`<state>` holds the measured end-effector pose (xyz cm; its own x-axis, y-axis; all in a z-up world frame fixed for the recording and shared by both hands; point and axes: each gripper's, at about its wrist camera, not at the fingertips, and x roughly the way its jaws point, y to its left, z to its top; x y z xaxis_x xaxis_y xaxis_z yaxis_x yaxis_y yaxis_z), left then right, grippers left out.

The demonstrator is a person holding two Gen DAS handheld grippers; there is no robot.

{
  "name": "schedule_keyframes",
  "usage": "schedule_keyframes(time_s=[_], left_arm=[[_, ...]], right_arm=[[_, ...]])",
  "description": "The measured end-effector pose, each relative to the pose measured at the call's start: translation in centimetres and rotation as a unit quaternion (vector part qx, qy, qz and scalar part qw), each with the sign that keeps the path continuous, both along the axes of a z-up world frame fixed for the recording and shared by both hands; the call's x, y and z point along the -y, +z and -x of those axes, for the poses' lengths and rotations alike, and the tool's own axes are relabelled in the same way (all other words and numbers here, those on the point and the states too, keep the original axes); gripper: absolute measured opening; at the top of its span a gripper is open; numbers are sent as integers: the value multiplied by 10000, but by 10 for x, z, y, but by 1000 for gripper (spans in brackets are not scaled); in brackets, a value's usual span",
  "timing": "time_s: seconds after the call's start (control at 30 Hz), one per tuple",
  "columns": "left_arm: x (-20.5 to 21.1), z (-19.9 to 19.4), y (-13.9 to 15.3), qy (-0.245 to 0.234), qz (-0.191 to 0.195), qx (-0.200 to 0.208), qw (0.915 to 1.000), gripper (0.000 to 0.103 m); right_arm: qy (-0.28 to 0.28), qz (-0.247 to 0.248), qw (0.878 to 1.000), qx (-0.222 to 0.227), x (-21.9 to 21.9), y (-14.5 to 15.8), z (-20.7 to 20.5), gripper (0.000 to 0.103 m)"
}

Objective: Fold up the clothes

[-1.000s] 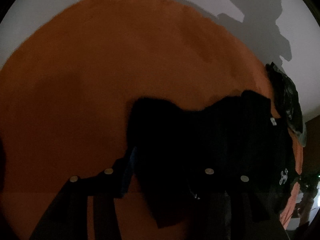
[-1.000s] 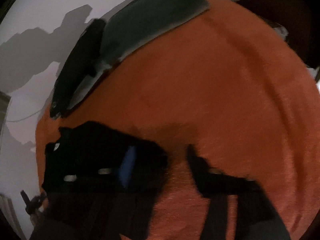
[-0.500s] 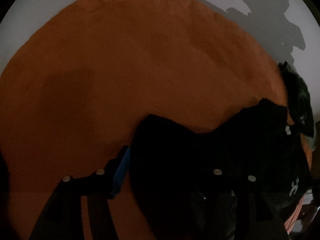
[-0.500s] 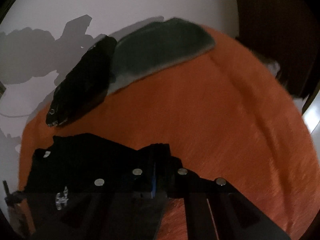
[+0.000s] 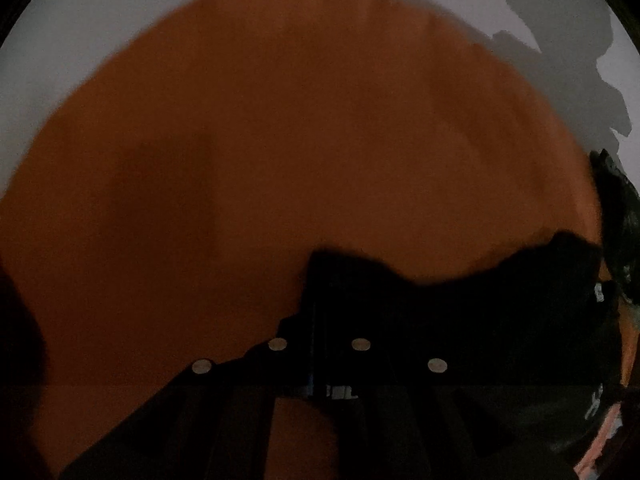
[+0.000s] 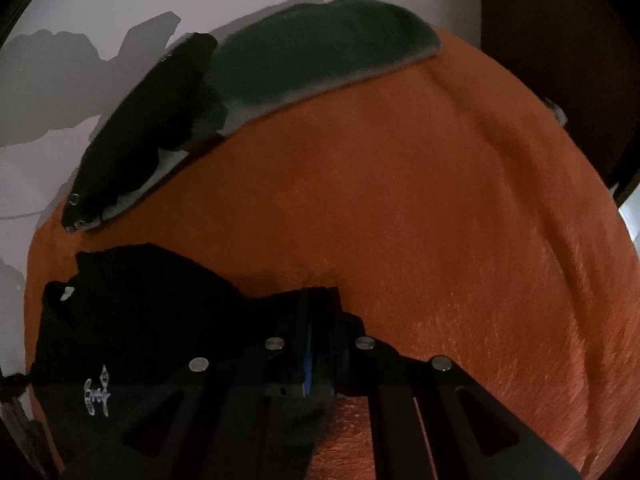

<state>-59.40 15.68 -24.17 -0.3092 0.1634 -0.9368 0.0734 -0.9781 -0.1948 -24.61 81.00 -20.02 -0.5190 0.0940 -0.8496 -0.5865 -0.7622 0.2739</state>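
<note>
We see a black garment (image 6: 136, 312) lying on an orange blanket (image 6: 440, 220), dark enough that its folds hardly show. A small white printed mark sits near one lower corner and a tiny white tag near its far edge. In the right wrist view it spreads from the picture's left side across to the fingers; in the left wrist view (image 5: 480, 320) it runs from the fingers off to the picture's right. Its long axis lies crosswise between the two grippers, roughly parallel to the near edge of the blanket, with the upper edge dipping in the middle.

The left gripper (image 5: 320, 272) has its fingers pressed together on the garment's left end, and the right gripper (image 6: 320, 296) pinches the opposite end in the same way, cloth bunched at both tips.

Against the earlier frames, both pairs of fingers stood spread a second ago, the left ones astride the cloth's edge; the right pair closed first, and the left jaws have just been closing on the fabric.

Beyond the garment, at the blanket's far edge, a second black piece (image 6: 144, 136) lies beside a dark green-grey cloth (image 6: 320, 64), well apart from the garment we hold.
</note>
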Motion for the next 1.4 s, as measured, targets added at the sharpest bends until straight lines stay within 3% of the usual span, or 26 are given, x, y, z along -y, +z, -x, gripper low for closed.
schedule_keyframes(time_s=[0.1,0.17,0.2,0.27,0.3,0.33,0.4,0.5,0.57,0.7,0.73,0.77,0.8,0.9,1.03,1.1,1.13,1.17,1.23,1.3,1.4], left_arm=[[5,-6,0,69,-626,116,9979,27],[9,-16,9,60,-742,26,9972,52],[11,-27,19,30,-653,-133,9978,56],[13,-52,29,-204,-470,-319,9982,61],[13,-64,32,-363,-387,-359,9979,61],[11,-83,33,-624,-325,-398,9967,61],[0,-114,26,-1114,-160,-378,9929,61],[-19,-135,7,-1509,-20,-253,9882,61],[-26,-128,-2,-1432,29,-131,9896,61],[-38,-114,-13,-982,-438,-123,9941,61],[-43,-115,-10,-1002,-630,-180,9928,48],[-48,-115,-8,-1033,-835,-234,9909,7],[-53,-116,-5,-1063,-1039,-289,9885,4],[-69,-128,2,-1210,-895,-577,9869,1],[-69,-121,-5,-1114,-974,-443,9880,2],[-65,-97,-21,-1022,-1021,-159,9894,12],[-69,-95,-24,-1010,-1077,-73,9890,34],[-72,-93,-26,-1006,-1137,-10,9884,44],[-80,-96,-22,-1104,-1019,-220,9884,43],[-91,-99,-18,-1346,-830,-361,9868,9],[-93,-110,-11,-1313,-476,-555,9886,7]], right_arm=[[27,130,9999,42,0,-2,0,8],[14,324,9995,-23,-2,5,-6,12],[-5,432,9990,-74,-3,9,-11,14],[-56,503,9983,-271,0,23,-31,27],[-76,476,9980,-407,4,32,-46,47],[-39,396,9977,-553,12,40,-64,64],[233,314,9966,-725,31,47,-94,67],[902,237,9945,-468,67,38,-118,67],[1299,274,9907,-294,94,27,-129,67],[1670,618,9840,-71,129,3,-130,65],[1726,673,9827,-19,135,-1,-128,61],[1771,724,9815,21,140,-3,-125,60],[1778,765,9811,17,141,-2,-119,58],[1793,757,9809,-57,145,3,-113,58],[1707,671,9830,-93,140,5,-116,58],[1616,702,9843,-56,135,3,-116,58],[1573,721,9849,-38,131,3,-117,58],[1529,754,9854,-19,130,2,-117,58],[1449,818,9861,18,126,-1,-118,58],[1425,864,9860,45,127,-3,-118,58],[1469,814,9857,94,132,-4,-116,58]])
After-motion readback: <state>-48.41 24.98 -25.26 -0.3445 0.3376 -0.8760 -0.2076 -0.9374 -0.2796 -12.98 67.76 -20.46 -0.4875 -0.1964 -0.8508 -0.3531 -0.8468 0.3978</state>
